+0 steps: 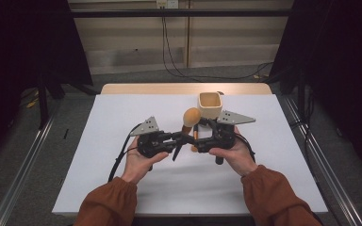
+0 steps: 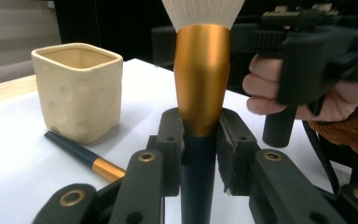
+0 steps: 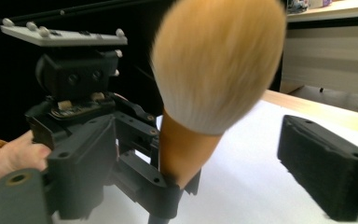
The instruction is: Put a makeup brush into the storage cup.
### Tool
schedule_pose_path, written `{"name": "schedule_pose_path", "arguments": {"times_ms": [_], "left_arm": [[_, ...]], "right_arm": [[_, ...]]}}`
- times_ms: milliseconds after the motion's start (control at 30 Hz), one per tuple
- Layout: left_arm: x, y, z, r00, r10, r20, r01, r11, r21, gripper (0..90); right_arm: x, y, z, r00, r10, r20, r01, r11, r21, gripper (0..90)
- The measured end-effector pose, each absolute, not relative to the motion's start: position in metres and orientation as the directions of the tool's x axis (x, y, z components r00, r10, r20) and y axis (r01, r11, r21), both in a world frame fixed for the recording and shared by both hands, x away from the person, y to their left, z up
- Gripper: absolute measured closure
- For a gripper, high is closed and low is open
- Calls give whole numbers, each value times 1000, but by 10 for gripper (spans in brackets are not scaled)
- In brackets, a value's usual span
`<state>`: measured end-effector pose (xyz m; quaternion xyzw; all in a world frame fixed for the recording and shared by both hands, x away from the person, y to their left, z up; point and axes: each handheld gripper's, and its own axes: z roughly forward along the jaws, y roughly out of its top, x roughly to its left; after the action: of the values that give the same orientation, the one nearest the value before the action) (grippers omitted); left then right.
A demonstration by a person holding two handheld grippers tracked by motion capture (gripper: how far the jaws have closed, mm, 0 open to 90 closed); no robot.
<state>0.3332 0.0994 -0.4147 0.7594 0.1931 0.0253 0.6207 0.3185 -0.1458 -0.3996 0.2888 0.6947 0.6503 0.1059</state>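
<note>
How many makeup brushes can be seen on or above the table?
2. A big brush stands upright in the left gripper. A thin brush lies on the table beside the cream cup; inside the cup is unseen.

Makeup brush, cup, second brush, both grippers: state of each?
Large makeup brush: upright, bristles up, clamped at the base of its gold ferrule.
Left gripper: shut on the large makeup brush.
Right gripper: open, holds nothing, beside the bristles.
Cream square cup: upright on the table; its inside is not visible.
Small brush: lying flat by the cup's base.
</note>
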Motion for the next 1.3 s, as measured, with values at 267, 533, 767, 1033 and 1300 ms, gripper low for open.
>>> {"name": "schedule_pose_path", "arguments": {"times_ms": [267,533,767,1033,1300], "left_arm": [[333,98,-416,924,325,-200,261,-156,953,728],[334,95,-419,926,320,-200,262,-161,952,728],[333,93,-422,926,320,-199,261,-164,951,727],[334,92,-423,925,326,-197,262,-169,950,721],[333,88,-426,925,324,-198,265,-181,947,690]], "right_arm": [[322,-146,-405,-809,529,257,282,-34,959,332],[324,-145,-409,-815,496,299,319,-45,947,538],[325,-145,-411,-817,484,313,334,-44,941,630],[325,-144,-413,-819,487,303,329,-35,944,636],[323,-144,-410,-825,495,272,299,-24,954,638]]}}
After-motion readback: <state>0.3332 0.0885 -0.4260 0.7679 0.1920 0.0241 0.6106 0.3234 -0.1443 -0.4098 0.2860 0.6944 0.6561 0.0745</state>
